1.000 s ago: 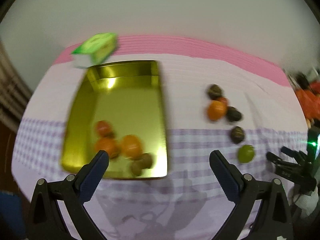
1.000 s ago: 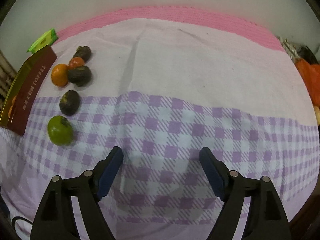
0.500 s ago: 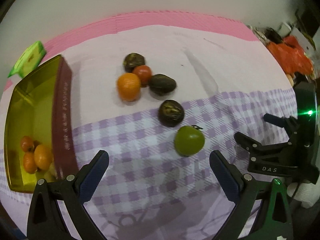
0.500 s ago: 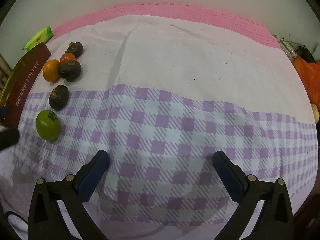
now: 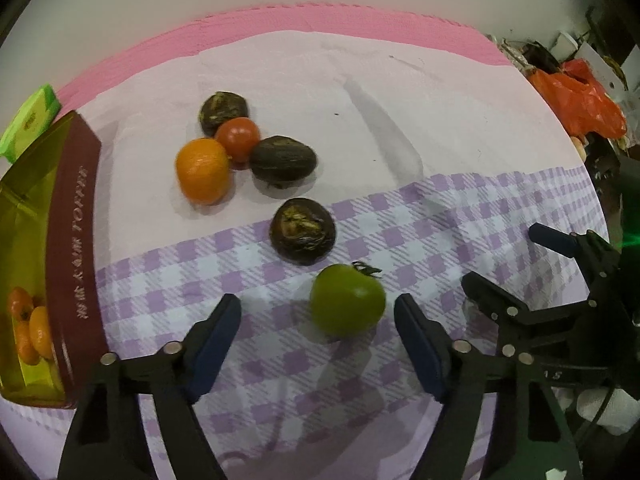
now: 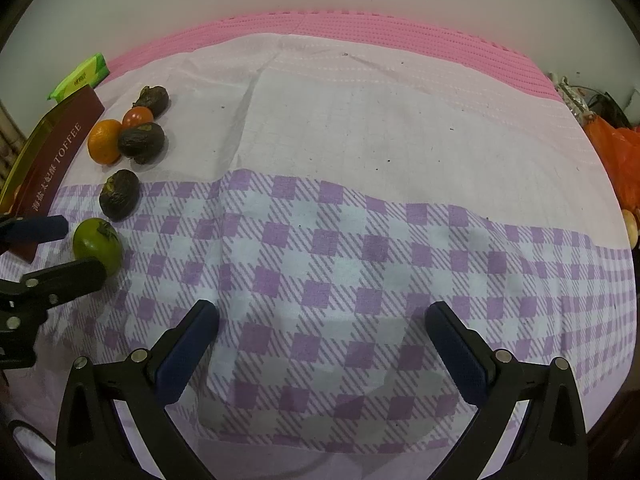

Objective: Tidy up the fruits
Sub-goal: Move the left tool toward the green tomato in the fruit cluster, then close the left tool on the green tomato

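Note:
My left gripper [image 5: 318, 310] is open, with a green tomato [image 5: 347, 299] lying on the cloth between its fingertips, nearer the right one; it also shows in the right wrist view [image 6: 98, 243]. Beyond lie a dark wrinkled fruit [image 5: 303, 230], a second dark fruit [image 5: 283, 159], an orange [image 5: 203, 170], a red tomato [image 5: 237, 137] and a third dark fruit [image 5: 223, 110]. The gold toffee tin [image 5: 71, 216] at left holds several orange fruits [image 5: 30, 330]. My right gripper [image 6: 322, 316] is open and empty over the checked cloth; it shows at the right of the left wrist view [image 5: 514, 268].
A green packet [image 5: 30, 118] lies behind the tin. An orange plastic bag [image 5: 580, 98] and clutter sit past the table's right edge. A pink mat [image 6: 360, 28] runs along the back by the wall.
My left gripper has swung right from the tin and moved forward, bringing the green tomato between its fingers. My right gripper has opened wider and barely moved.

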